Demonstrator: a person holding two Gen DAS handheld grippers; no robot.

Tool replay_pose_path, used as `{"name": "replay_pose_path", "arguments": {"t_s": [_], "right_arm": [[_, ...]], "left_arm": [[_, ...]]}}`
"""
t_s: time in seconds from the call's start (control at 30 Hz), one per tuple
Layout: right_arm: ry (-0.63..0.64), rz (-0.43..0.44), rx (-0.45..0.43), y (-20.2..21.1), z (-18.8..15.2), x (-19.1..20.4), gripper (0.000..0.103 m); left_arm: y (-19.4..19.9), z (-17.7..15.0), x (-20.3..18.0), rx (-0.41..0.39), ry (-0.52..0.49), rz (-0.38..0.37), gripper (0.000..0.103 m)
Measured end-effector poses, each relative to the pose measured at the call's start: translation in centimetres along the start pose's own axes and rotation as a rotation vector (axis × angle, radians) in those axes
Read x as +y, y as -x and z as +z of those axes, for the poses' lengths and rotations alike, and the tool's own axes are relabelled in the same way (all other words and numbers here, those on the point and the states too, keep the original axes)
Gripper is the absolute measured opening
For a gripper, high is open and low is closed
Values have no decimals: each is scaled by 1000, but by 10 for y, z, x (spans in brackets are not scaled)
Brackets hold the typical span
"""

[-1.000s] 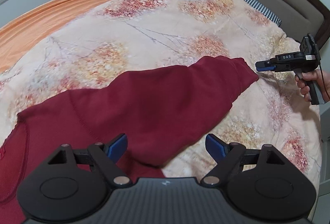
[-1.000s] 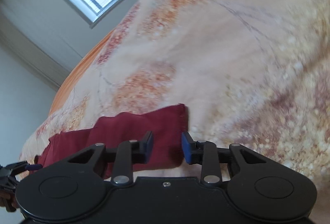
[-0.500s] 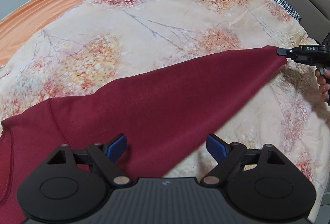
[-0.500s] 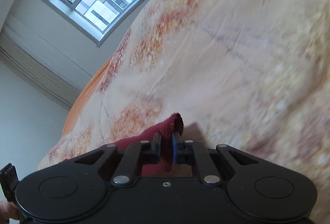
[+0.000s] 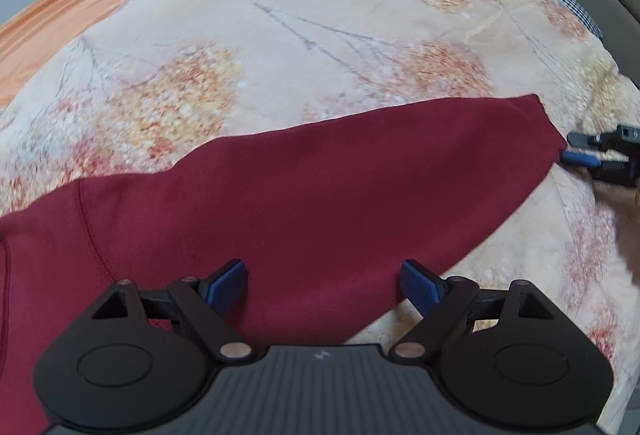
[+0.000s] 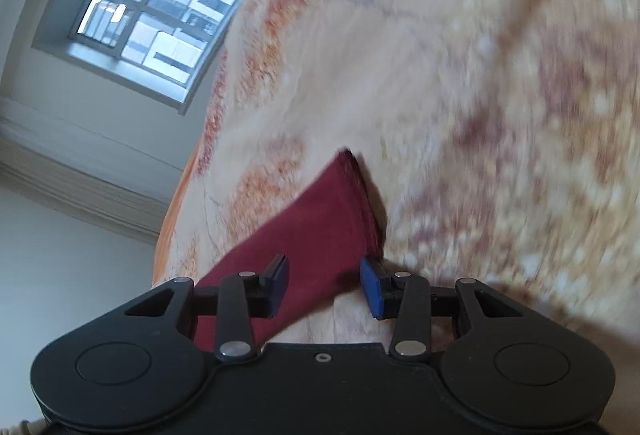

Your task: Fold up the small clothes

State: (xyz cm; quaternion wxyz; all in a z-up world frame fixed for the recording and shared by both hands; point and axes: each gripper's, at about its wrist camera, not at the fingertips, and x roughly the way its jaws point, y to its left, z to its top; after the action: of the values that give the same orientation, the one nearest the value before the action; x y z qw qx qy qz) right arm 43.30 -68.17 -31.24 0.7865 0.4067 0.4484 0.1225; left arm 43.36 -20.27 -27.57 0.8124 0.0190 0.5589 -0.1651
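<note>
Red top [image 5: 304, 203] laid flat on bed [image 5: 320, 35], sleeve stretched out, nothing folded; left gripper [image 5: 323, 281] and right gripper [image 6: 325, 285] both open, empty

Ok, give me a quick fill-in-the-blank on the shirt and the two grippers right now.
1. The shirt is dark ____.
2. The right gripper has its jaws ____, around the sleeve's end.
3. The left gripper is ____ and holds nothing.
4. The shirt lies on a ____ bedspread.

Missing words: red; open; open; floral
</note>
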Motion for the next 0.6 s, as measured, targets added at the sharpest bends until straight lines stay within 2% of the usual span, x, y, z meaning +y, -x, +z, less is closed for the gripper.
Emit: {"name": "replay_pose_path", "arguments": {"t_s": [0.17,0.27,0.3,0.33,0.37,0.5,0.6], "right_arm": [[-183,-26,-48,-17,-1,-14,31],[-181,-22,-77,-20,1,-9,32],[-174,-28,-79,-21,2,-6,26],[-159,-31,-82,-22,3,-2,16],[-128,-36,-86,-21,5,6,12],[57,-9,-99,-19,9,56,11],[226,38,-69,-28,-1,109,8]], "left_arm": [[-3,-3,7,-5,42,-7,88],[-2,-4,10,-17,60,-16,88],[-1,-5,11,-22,68,-20,88],[1,-5,12,-27,77,-23,88],[3,-5,14,-36,88,-27,88],[13,-6,31,-84,185,-54,88],[23,-10,50,-125,281,-98,88]]}}
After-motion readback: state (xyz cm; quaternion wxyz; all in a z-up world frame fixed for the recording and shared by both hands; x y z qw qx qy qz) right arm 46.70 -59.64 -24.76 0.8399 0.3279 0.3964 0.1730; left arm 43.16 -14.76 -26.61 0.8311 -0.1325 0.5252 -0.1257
